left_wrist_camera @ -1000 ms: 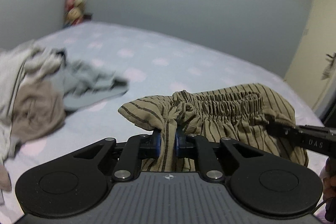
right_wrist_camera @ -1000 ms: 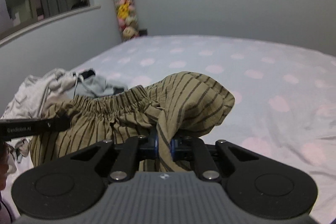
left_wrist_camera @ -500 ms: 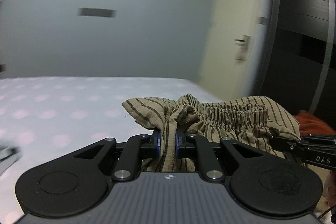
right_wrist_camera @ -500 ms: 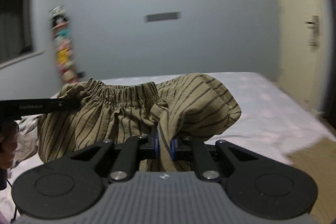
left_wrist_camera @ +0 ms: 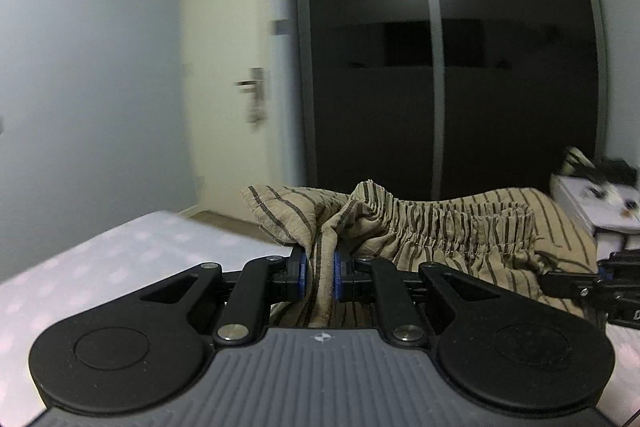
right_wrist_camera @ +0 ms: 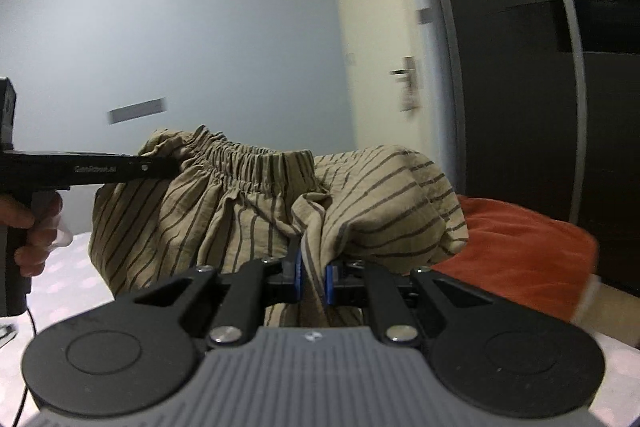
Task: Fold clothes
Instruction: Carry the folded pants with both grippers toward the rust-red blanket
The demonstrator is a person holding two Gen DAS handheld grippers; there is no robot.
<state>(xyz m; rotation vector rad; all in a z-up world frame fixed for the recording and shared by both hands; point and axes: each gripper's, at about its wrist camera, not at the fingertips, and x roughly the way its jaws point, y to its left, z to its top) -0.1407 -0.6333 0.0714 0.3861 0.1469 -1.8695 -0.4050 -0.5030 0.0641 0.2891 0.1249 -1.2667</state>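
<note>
Left gripper [left_wrist_camera: 319, 277] and right gripper [right_wrist_camera: 313, 279] each pinched a waistband end of the striped shorts [right_wrist_camera: 256, 203], held up above the bed [left_wrist_camera: 100, 259]; best kept taut and level before lowering flat.

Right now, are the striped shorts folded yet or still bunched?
Still bunched: striped shorts hang crumpled between the left gripper and right gripper, waistband gathered, no flat fold visible.

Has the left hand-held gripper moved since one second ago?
Yes. The left hand-held gripper, shut on the striped shorts, has swung to the right: its view earlier faced the bed and the clothes pile, and now faces the dark wardrobe.
</note>
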